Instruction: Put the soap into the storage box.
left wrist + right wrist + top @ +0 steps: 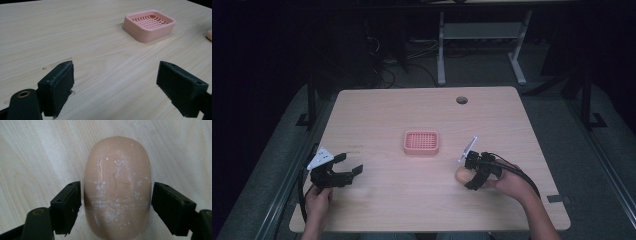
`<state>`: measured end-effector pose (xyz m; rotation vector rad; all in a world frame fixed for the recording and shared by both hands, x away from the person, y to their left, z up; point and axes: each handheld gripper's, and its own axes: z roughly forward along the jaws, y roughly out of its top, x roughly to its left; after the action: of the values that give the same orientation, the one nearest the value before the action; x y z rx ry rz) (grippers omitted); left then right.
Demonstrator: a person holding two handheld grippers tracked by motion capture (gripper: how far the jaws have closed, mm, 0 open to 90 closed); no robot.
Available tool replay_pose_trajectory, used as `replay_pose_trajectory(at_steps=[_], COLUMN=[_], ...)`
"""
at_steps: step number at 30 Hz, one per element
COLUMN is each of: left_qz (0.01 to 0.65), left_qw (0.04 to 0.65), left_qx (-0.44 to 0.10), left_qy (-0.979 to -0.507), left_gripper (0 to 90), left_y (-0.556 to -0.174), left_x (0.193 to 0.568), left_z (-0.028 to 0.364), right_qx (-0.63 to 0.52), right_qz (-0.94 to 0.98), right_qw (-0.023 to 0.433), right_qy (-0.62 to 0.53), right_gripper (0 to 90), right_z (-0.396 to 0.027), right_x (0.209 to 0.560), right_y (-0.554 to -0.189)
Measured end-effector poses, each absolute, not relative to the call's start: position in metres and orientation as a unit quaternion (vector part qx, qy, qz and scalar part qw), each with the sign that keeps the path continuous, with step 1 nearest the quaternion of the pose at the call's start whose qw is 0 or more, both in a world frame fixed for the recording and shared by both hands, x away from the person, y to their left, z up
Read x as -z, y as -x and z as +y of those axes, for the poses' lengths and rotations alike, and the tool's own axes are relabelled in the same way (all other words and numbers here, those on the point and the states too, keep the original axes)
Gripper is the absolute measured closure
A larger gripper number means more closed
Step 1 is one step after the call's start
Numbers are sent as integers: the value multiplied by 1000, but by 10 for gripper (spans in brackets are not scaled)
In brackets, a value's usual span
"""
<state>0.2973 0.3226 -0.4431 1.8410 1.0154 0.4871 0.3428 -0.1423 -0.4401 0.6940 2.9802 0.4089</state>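
Observation:
A beige oval bar of soap (460, 174) (117, 182) lies on the wooden table (402, 195) at the right front. My right gripper (468, 176) (116, 202) straddles it, one black pad on each long side, very close to the soap with a thin gap on the left side. A pink slotted soap dish (422, 151) (147, 35) sits empty at the table's middle. At the left front my left gripper (352, 163) (115, 82) rests low over bare wood, jaws wide apart with nothing between them. The soap's edge (209, 35) peeks in at the right of the left gripper view.
A dark round cable hole (461, 100) is in the tabletop at the far right. Behind the table stand a white desk frame (441, 50) and loose cables on a dark floor. Bare wood lies between the dish and both grippers.

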Motion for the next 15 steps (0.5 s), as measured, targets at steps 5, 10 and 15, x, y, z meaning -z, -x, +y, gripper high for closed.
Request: replay_pose_trajectory(at_steps=[5,10,15], left_qz=[415,415,415], left_qw=[470,472,472], left_qx=[-199,-199,-200], left_qy=[-753,-752,-752], left_gripper=[143,143,143], left_y=[-297,-297,-297], left_x=[443,443,443], left_z=[323,323,322], right_qx=[-128,-129,-128], right_qz=[966,966,966], right_qw=[27,29,27], right_qy=[-225,-222,-225], right_gripper=[257,282,297], right_z=[-141,-140,-138], right_x=[442,443,444], right_y=[-343,-344,-343])
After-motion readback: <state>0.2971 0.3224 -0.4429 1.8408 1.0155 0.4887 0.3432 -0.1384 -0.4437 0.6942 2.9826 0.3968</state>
